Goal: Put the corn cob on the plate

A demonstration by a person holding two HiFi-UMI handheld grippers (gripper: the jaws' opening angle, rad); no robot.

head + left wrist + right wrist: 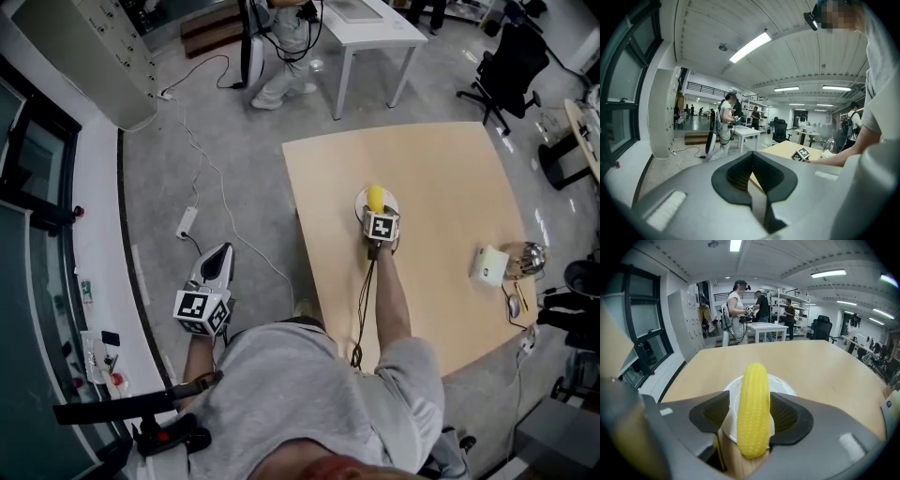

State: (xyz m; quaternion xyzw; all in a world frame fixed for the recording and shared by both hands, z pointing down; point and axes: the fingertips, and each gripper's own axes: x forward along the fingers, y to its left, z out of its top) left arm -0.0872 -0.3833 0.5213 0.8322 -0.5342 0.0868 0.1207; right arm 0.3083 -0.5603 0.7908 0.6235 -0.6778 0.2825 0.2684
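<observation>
Head view: plate (359,204) mostly covered by right gripper (375,210) and corn cob (375,196); we can't read jaws there. Right gripper view fills that in: jaws wide, cob lengthwise between pads (712,414), gap at left pad, cob over plate, near end past rim, contact with plate unclear. Lower left: left gripper (221,253) off table (441,178), jaws together, empty.

Open workshop hall, grey floor (225,159), strip lights (749,47) overhead.
Beyond the wooden table's (450,178) far edge stand a white table (375,30) and a black office chair (511,64); dark-framed windows (28,178) run well to its left.
</observation>
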